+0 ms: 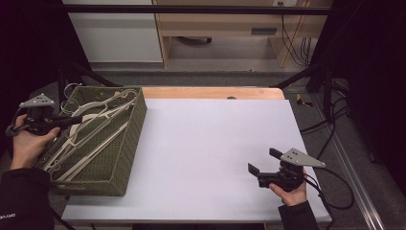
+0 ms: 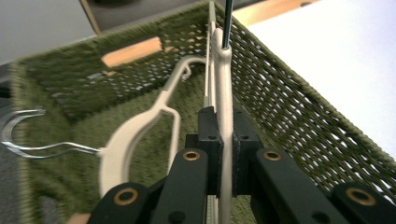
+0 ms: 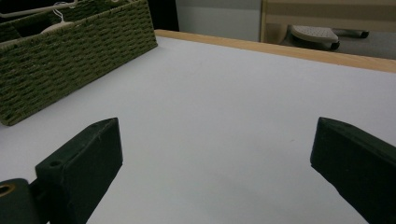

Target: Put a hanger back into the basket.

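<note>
Hanger (image 2: 223, 84) — cream, standing on edge — is pinched between the pads of my left gripper (image 2: 225, 154) inside the green woven basket (image 2: 299, 116), not yet lifted clear. Nearer me, my right gripper (image 3: 215, 158) hovers with its jaws spread wide and nothing between them over the bare white table (image 1: 210, 153). Farther in, more hangers (image 1: 91, 139) lie heaped in the basket — I judge the unloading barely begun, with none out on the table.

Cream hanger (image 2: 223, 93), green woven basket (image 2: 299, 112)
</note>
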Available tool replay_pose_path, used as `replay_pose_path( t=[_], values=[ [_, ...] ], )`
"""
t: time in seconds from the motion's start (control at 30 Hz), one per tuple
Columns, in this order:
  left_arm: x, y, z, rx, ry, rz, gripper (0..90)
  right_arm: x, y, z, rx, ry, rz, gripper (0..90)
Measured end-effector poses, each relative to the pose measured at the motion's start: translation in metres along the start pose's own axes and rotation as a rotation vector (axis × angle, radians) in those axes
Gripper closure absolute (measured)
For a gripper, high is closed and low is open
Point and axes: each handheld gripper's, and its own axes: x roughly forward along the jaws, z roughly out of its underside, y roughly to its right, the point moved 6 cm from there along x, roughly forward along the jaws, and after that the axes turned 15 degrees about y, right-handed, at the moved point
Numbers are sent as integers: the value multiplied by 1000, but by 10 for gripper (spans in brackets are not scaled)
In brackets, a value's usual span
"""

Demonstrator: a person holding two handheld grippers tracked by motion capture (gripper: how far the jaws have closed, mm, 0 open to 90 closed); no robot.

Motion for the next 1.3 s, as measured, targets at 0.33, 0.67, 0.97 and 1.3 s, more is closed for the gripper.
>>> replay_pose_path(
  t=[0.33,0.67,0.97,1.3],
  values=[
    [18,1,32,-96,-34,7,853,-1,0,-1,5,3,-4,29],
    [16,-17,48,-126,-73,-195,687,2,-1,2,4,-8,-5,29],
    [7,-23,63,-192,-96,-264,478,4,-1,3,2,-13,-2,30],
    [-7,-10,61,-179,-70,-268,269,1,2,0,-3,1,1,29]
  ],
)
